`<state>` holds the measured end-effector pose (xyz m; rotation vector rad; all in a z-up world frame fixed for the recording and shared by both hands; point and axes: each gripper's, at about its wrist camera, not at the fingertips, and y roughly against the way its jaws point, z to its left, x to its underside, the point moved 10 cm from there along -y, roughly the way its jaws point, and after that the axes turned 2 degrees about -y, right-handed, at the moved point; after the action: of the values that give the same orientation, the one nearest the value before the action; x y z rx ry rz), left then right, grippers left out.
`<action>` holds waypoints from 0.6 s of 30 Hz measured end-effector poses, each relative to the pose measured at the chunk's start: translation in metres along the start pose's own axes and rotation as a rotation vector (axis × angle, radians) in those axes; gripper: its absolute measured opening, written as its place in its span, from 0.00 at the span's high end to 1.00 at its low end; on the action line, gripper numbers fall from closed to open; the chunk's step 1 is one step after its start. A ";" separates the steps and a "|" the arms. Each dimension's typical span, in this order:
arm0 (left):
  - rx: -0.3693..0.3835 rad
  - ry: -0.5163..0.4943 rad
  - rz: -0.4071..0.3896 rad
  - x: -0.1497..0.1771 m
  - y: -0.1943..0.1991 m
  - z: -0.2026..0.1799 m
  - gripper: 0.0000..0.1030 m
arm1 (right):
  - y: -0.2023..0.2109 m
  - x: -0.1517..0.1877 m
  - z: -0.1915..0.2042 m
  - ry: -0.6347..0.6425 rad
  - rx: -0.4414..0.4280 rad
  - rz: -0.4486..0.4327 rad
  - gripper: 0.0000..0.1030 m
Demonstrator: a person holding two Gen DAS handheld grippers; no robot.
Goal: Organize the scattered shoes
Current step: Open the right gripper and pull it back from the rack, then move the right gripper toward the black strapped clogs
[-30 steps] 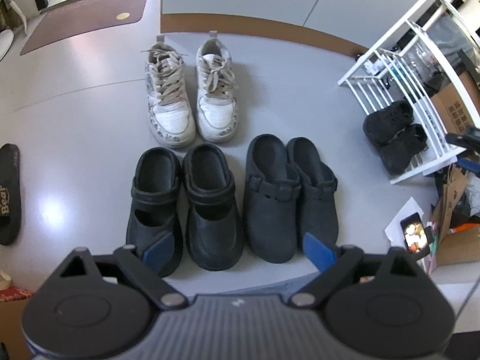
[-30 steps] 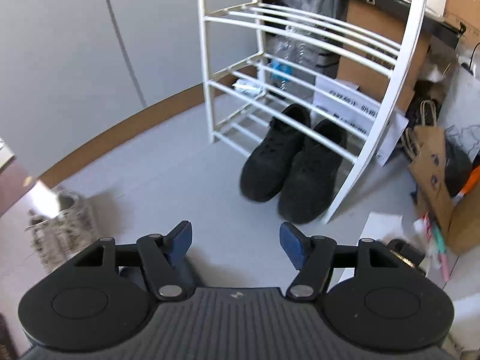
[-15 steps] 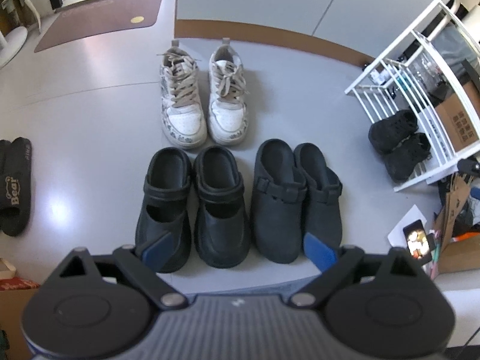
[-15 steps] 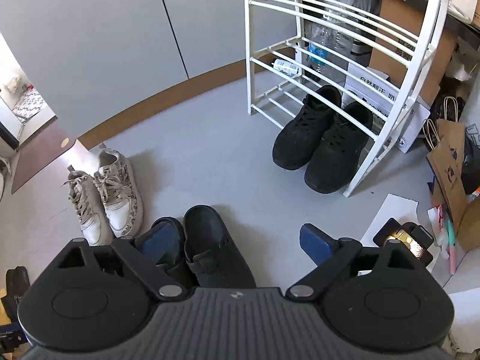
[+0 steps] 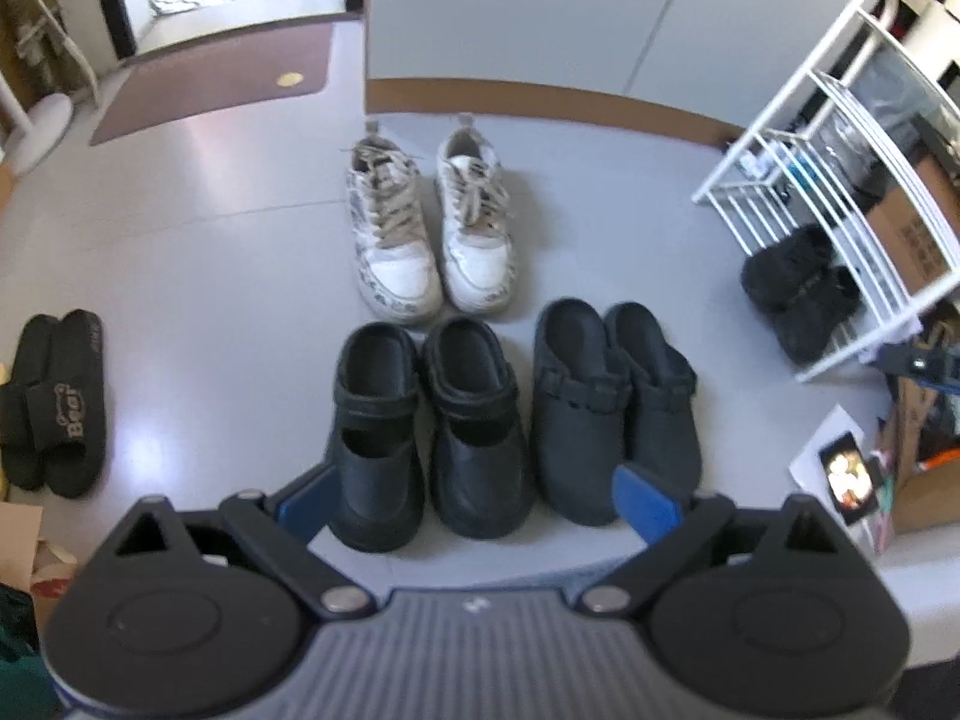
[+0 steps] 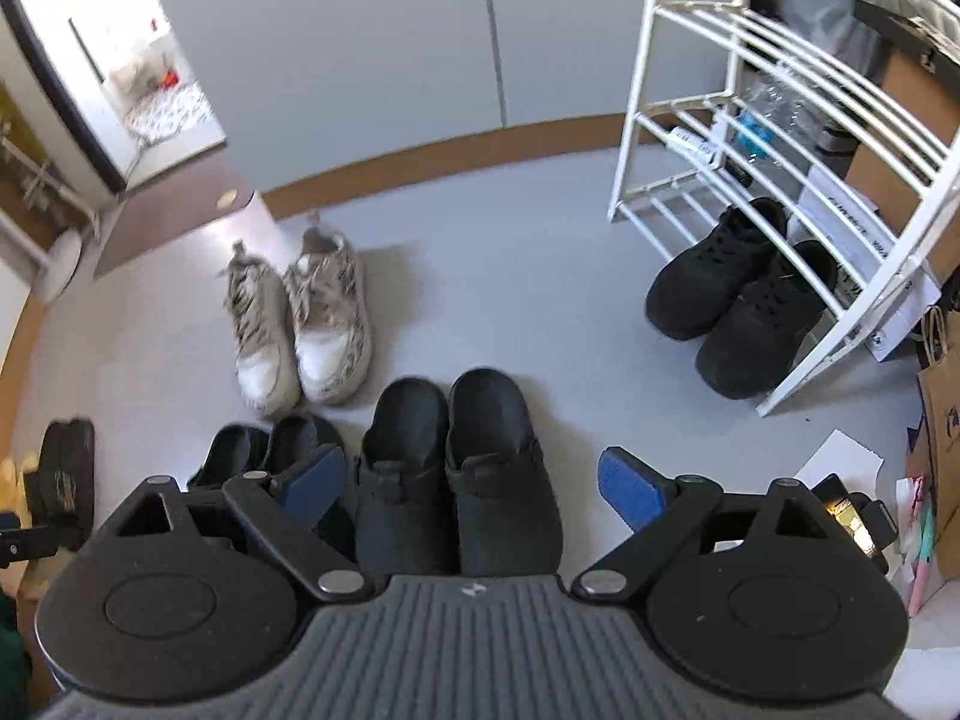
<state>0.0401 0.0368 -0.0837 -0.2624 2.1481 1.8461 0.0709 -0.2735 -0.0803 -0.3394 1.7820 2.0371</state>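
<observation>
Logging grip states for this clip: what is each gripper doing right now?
Left gripper: open, holding nothing, above the black strap shoes.
Right gripper: jaws just opened, holding nothing, above the dark clogs.

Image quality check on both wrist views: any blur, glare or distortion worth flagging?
Left wrist view: mostly sharp, glare patch on the floor, black sneakers smeared near the edge, doorway blown out. Right wrist view: white sneakers motion-blurred, shoe rack bars bowed by the fisheye.
</observation>
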 end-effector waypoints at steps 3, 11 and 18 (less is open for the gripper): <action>-0.003 -0.003 -0.005 0.000 -0.001 0.001 0.04 | -0.003 0.004 0.009 0.023 -0.016 0.015 0.08; 0.042 0.043 -0.042 -0.018 0.002 0.001 0.04 | -0.018 0.012 0.038 0.094 -0.051 0.048 0.11; 0.061 0.071 -0.056 -0.026 -0.002 0.001 0.04 | -0.034 0.020 0.064 0.143 -0.064 0.085 0.16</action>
<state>0.0655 0.0364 -0.0764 -0.3757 2.2167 1.7623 0.0739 -0.2039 -0.1097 -0.4457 1.8464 2.1814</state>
